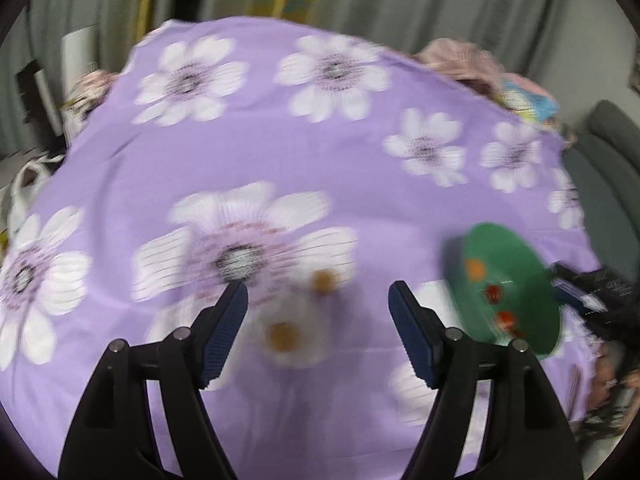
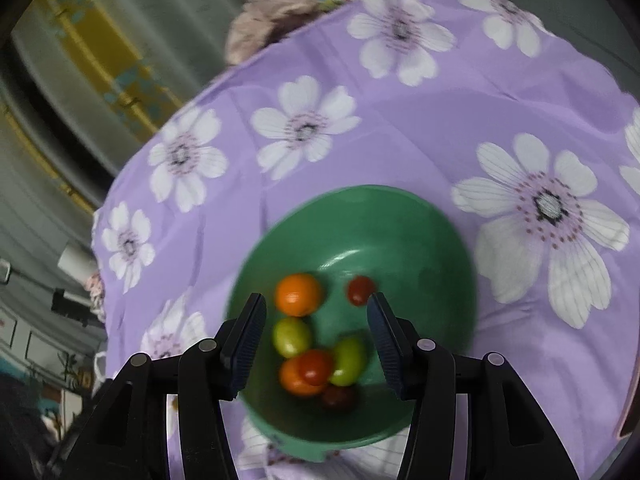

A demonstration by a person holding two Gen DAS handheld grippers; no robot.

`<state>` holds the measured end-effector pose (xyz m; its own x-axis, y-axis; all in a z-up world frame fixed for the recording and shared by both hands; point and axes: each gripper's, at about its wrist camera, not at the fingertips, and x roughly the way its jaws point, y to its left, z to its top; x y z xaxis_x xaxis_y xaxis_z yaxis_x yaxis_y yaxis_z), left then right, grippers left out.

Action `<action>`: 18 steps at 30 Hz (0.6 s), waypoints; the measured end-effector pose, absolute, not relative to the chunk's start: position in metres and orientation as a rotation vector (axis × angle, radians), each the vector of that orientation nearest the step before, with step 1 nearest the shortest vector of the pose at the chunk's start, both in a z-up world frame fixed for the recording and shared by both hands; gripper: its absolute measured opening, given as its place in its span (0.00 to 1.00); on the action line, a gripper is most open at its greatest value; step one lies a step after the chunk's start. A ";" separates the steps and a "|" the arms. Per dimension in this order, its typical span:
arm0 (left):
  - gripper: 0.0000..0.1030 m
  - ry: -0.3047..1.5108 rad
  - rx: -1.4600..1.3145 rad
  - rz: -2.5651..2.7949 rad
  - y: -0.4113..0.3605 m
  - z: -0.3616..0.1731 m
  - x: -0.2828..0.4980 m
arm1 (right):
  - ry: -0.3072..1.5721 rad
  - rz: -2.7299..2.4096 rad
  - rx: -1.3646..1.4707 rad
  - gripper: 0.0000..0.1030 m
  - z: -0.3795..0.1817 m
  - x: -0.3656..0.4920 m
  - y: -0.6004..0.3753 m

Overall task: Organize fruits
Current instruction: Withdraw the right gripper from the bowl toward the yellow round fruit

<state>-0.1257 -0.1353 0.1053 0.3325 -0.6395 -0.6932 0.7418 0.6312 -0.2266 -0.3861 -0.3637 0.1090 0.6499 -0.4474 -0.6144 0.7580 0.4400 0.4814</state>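
fruit sits in a green bowl (image 2: 360,240) on a purple cloth (image 2: 320,152) printed with white flowers. right gripper (image 2: 316,312) hangs over the bowl with its jaws spread wide and nothing between them; its blue ribbed pads (image 2: 250,340) touch neither fruit nor bowl as far as the right wrist view shows. directly between and below the fingertips lie an orange fruit (image 2: 298,294), a small red tomato (image 2: 360,290), a yellow-green one (image 2: 291,336), a second green one (image 2: 348,362), a red tomato (image 2: 316,367) resting on another orange piece (image 2: 292,380), and a dark red one (image 2: 340,398) nearest the camera. the fruits are clustered in the near half of the bowl, most of them touching one another; the lone red tomato lies apart, just beside the right finger's tip.

left gripper (image 1: 318,292) is also wide open and holds nothing, its pads (image 1: 224,332) above the cloth. the left wrist view is blurred. two small brownish-orange fruits lie on the cloth between its fingers: one (image 1: 324,282) near the tip line, one (image 1: 283,336) closer in, toward the left pad. neither touches a pad. the bowl (image 1: 504,248) appears to the right of this gripper, just beyond its right finger, with the other gripper's dark body (image 1: 596,292) at the bowl's far side.
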 end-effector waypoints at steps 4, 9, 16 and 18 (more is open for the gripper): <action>0.69 0.915 0.049 -0.849 -0.118 0.078 -0.095 | 0.441 -0.724 0.781 0.57 0.111 -0.364 -0.352; 0.69 0.994 -0.020 -0.837 -0.114 0.055 -0.076 | 0.498 -0.691 0.679 0.63 0.103 -0.324 -0.332; 0.69 1.008 -0.026 -0.839 -0.113 0.051 -0.070 | 0.544 -0.609 0.599 0.63 0.092 -0.287 -0.306; 0.69 1.015 -0.036 -0.848 -0.112 0.052 -0.069 | 0.560 -0.585 0.584 0.63 0.091 -0.277 -0.299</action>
